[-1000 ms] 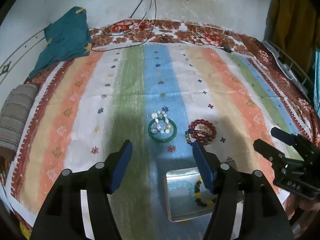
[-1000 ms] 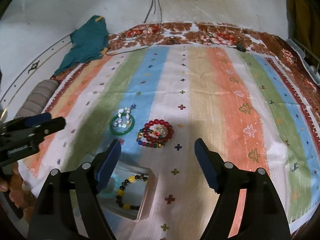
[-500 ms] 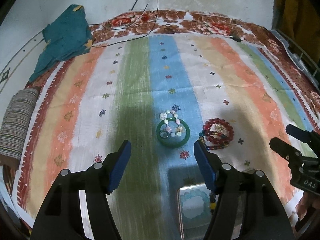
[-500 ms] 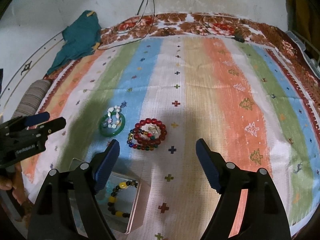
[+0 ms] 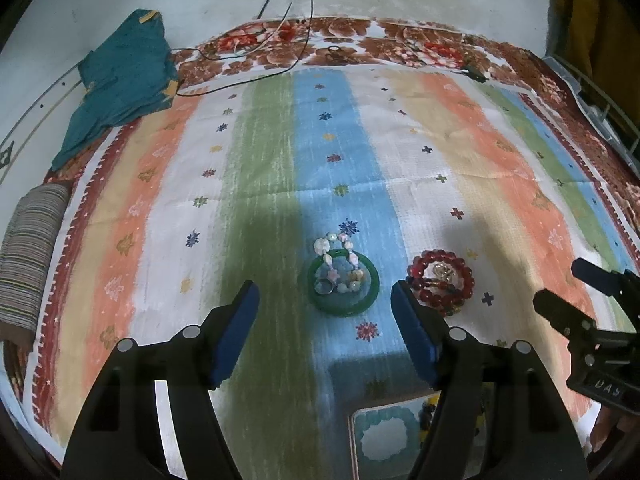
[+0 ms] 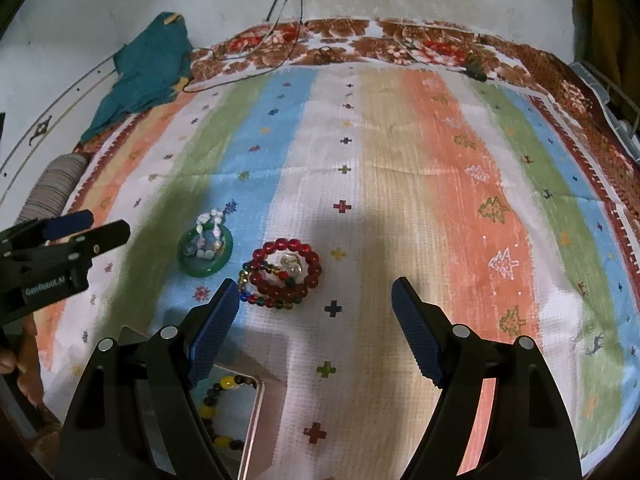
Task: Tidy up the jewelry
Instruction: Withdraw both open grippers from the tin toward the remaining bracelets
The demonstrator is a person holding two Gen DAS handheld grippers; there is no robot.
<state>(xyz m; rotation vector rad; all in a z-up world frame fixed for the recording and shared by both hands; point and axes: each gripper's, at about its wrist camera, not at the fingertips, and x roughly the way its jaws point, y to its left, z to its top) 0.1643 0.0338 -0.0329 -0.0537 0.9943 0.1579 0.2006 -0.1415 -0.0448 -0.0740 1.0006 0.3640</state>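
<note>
Left gripper [image 5: 325,308] fingers were opening, empty, over the green bangle [image 5: 343,286]; right gripper [image 6: 314,308] wide, empty. Best to straddle the rim, then lift to tray [image 5: 356,436].

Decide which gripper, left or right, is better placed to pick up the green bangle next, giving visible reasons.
Left, probably. The green bangle lies centred just ahead of the left gripper, whose fingers are opening. From the right gripper it sits off to the side, beyond the red bead bracelet.

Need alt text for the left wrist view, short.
The left gripper, jaws opening and empty, points at a green bangle with a pale bead bracelet lying across it on a striped cloth. A red bead bracelet lies beside it.
</note>
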